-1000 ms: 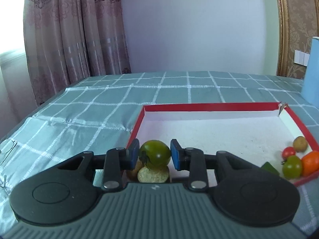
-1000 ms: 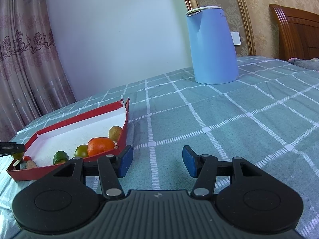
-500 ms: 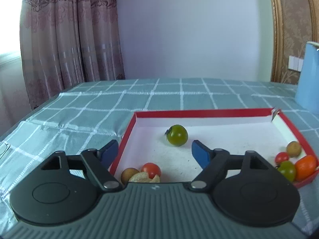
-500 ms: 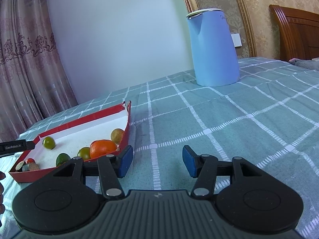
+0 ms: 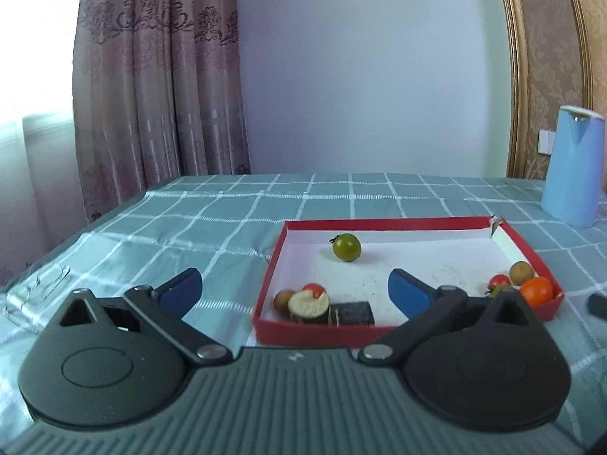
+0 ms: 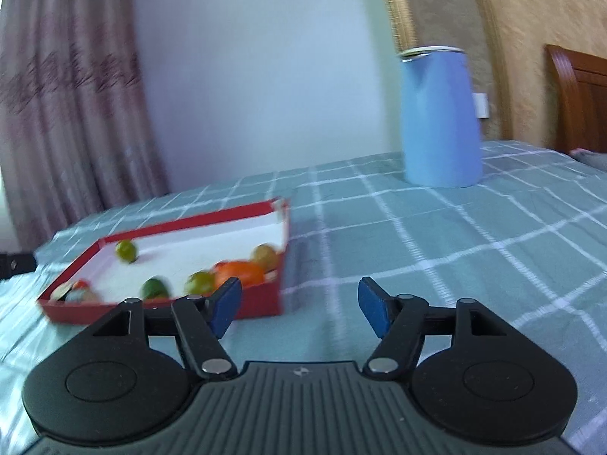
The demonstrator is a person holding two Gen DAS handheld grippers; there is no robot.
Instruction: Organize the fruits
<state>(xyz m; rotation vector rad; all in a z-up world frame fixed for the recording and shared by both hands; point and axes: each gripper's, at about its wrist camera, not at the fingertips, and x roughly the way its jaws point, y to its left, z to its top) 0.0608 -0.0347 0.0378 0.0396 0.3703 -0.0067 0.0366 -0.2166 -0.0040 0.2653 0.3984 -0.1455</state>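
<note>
The green tomato (image 5: 346, 247) lies loose at the far-left end of the red tray (image 5: 303, 331), straight ahead of the left gripper (image 5: 295, 291), whose jaws have just been opening and stand wide with nothing between them. The right gripper (image 6: 299, 305), jaws also just opened and empty, sits beside the tray's right wall. The orange fruit (image 6: 239, 272) in the tray's near-right corner is likely its nearer target.

Checked tablecloth (image 5: 341, 197) under tray (image 5: 303, 331), kettle (image 5: 573, 174)
</note>
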